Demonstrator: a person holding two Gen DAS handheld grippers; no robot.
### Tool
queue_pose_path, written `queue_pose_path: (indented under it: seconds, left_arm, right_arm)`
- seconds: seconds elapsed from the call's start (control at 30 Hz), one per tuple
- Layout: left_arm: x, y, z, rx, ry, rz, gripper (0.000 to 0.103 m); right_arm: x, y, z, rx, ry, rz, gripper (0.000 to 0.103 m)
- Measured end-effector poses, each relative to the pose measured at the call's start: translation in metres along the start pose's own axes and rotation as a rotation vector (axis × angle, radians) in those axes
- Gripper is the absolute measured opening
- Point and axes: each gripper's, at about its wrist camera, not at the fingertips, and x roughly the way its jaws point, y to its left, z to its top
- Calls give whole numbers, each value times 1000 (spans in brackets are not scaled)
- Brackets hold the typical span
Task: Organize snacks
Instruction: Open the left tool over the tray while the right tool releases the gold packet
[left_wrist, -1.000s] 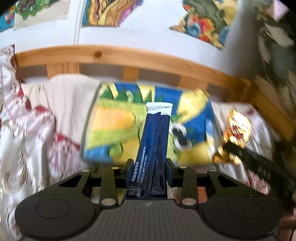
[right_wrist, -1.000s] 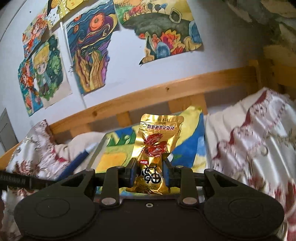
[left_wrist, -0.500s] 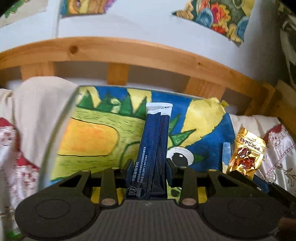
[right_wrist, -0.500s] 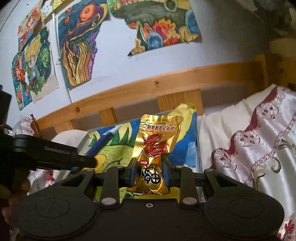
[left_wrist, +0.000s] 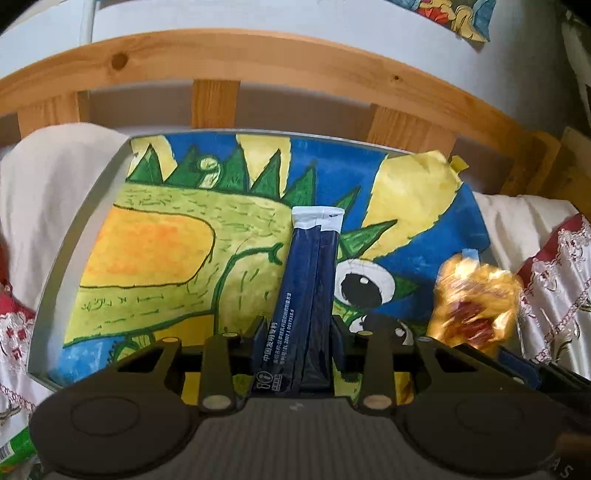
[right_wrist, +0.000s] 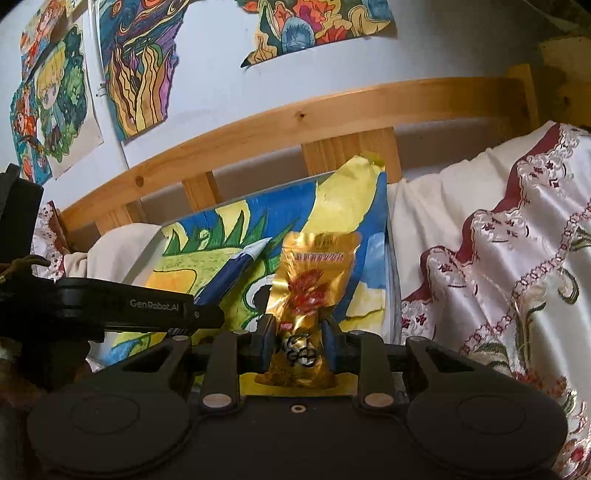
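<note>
1. Left tongs (left_wrist: 297, 332) pinch the dark blue stick sachet (left_wrist: 308, 288) upright by its lower end. The grip is unchanged from a second ago.
2. Right tongs (right_wrist: 297, 345) pinch the gold snack pouch (right_wrist: 314, 280), now blurred, which suggests motion.
3. Both have advanced over the near edge of the painted tray (left_wrist: 48, 295), which now fills the left view.
4. Beyond it stands the wooden bed rail (left_wrist: 258, 51). Judgement: release into the tray is next.
</note>
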Motion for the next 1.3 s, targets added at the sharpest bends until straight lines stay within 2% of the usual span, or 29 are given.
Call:
queue_pose_path:
  seconds: [0.33,0.4,0.43,0.5,0.8,0.97,1.13,1.3]
  left_arm:
    - [1,-1,-1,21,14,6,44]
    - [-1,0,-2,15,13,1,51]
    - [-3,1,-2,10,8,-5,55]
    - [-9,4,-3,-2,-13,-5,71]
    - [-51,17,-6,-51,-132,12,98]
    - [-85,25,-12,-64,-213,32,102]
    - [-120,33,-21,-55,-279,68,102]
    - [-153,38,-38,-35,-330,95,102]
  right_arm:
    - [3,0,-1,2,19,-11,31]
    - [2,0,0,-5,17,-16,33]
    - [1,1,0,-9,14,-20,37]
    - [-1,2,1,-16,4,-27,43]
    - [-24,9,7,-43,-59,-58,76]
    - [-46,20,10,-64,-111,-63,91]
    - [-73,36,11,-93,-176,-65,101]
    - [-103,51,9,-108,-235,-66,102]
